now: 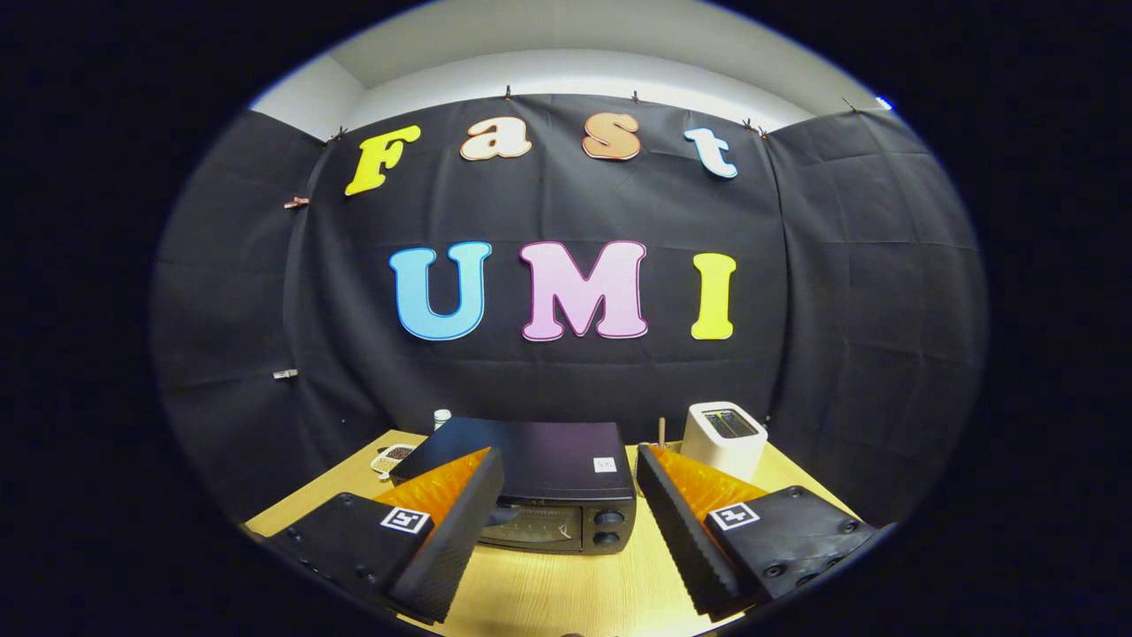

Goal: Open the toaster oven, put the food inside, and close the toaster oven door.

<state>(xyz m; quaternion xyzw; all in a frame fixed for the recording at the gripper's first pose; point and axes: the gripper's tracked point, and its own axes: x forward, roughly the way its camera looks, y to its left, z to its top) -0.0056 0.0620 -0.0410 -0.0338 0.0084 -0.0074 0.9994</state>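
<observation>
While your claw (pixel 566 522) hangs spread wide and empty, the toaster oven (pixel 531 487) sits lower centre on the desk (pixel 566 593), door apparently shut: either before loading or after closing.

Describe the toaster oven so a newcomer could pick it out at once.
On the wooden table before the black cloth wall, look just beyond the open tongs. The toaster oven is the low, wide black box with a glass door and two knobs, unlike the small white toaster beside it.
</observation>
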